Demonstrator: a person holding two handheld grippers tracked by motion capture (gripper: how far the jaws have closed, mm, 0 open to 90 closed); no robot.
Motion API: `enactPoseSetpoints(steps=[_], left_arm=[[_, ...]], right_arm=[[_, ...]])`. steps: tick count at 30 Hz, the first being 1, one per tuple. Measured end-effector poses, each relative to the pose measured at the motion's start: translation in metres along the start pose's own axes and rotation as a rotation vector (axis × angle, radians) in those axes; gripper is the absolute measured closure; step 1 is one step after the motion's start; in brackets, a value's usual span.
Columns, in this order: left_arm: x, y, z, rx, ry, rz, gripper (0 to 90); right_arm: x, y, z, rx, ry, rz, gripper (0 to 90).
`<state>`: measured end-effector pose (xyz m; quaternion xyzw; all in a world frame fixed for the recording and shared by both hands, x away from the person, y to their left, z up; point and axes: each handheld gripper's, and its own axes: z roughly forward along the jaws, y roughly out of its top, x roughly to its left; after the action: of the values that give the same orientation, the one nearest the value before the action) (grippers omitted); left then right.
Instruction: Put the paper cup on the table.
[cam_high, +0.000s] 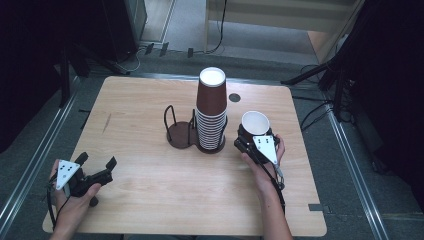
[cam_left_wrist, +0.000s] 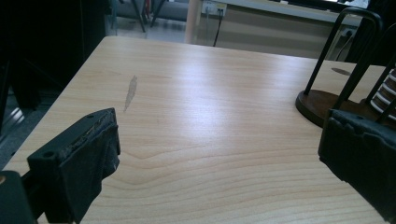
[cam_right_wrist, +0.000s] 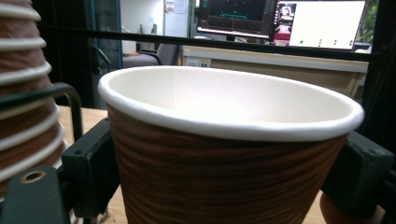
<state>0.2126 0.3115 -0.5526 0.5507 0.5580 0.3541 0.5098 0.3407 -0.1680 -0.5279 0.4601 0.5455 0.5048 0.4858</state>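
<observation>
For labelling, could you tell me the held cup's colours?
Brown ribbed outside, white inside; cup, right gripper view.

This looks like a lab or recording room inside an office building, not a home. A plain wooden table (cam_high: 150, 200) stands on grey carpet, with metal rails (cam_high: 30, 165) on the floor along its left and right sides. Black stands and tripod legs (cam_high: 320, 75) crowd the far corners, and loose cables (cam_high: 312, 117) trail over the floor on the far right. Dark curtains or panels close off both sides. In the right gripper view, 2 lit computer monitors (cam_right_wrist: 322, 23) sit on a long pale desk (cam_right_wrist: 275, 58) at the far wall, with an office chair (cam_right_wrist: 154, 53) to their left. In the left gripper view, a wall socket (cam_left_wrist: 215, 8) with a plugged-in lead shows low on the far wall.
</observation>
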Motion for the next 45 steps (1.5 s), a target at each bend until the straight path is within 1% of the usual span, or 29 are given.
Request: enactPoseSetpoints(steps=[2,3,6,7,9,12,15,19,22,28,30,32,37,40,45], left_arm=[[-0.001,0.0,0.0,0.001,-0.005,-0.003,0.0],[-0.001,0.0,0.0,0.001,-0.006,-0.003,0.0],[-0.001,0.0,0.0,0.003,-0.006,-0.001,0.0],[-0.001,0.0,0.0,0.002,-0.006,-0.001,0.0],[-0.001,0.0,0.0,0.002,-0.006,-0.005,0.0],[-0.001,0.0,0.0,0.004,-0.004,-0.005,0.0],[-0.002,0.0,0.0,0.007,0.003,0.0,0.0],[-0.001,0.0,0.001,0.01,-0.001,-0.011,0.0],[-0.001,0.0,0.001,0.011,0.0,-0.016,0.0],[0.0,0.0,0.001,0.012,-0.001,-0.023,0.0],[0.0,0.0,0.001,0.013,0.0,-0.022,0.0],[-0.001,0.0,0.001,0.013,0.001,-0.021,0.0],[0.001,0.0,0.001,0.017,0.002,-0.029,0.0],[0.001,0.0,0.001,0.018,0.0,-0.034,0.0],[0.001,0.0,0.001,0.016,0.002,-0.033,0.0]], right_arm=[[0.001,-0.003,0.002,0.005,-0.001,-0.011,12.1],[0.001,-0.005,0.003,0.018,-0.009,-0.006,12.0],[0.002,-0.007,0.003,0.035,-0.009,0.04,11.8],[0.003,-0.008,0.003,0.039,-0.006,0.044,11.6],[0.004,-0.01,0.004,0.054,0.0,0.036,11.4],[0.004,-0.012,0.006,0.059,-0.017,0.023,11.1],[0.003,-0.013,0.007,0.058,-0.013,0.034,10.8],[0.003,-0.014,0.007,0.066,-0.007,0.03,10.5],[0.002,-0.015,0.007,0.069,0.002,0.038,10.4],[0.0,-0.015,0.007,0.073,0.006,0.051,10.2],[-0.001,-0.016,0.007,0.072,0.005,0.047,10.1],[-0.001,-0.017,0.007,0.081,0.004,0.055,10.0],[-0.004,-0.019,0.006,0.084,0.002,0.055,9.7],[-0.006,-0.018,0.006,0.094,0.004,0.069,9.4],[-0.008,-0.018,0.006,0.104,0.007,0.063,9.1]])
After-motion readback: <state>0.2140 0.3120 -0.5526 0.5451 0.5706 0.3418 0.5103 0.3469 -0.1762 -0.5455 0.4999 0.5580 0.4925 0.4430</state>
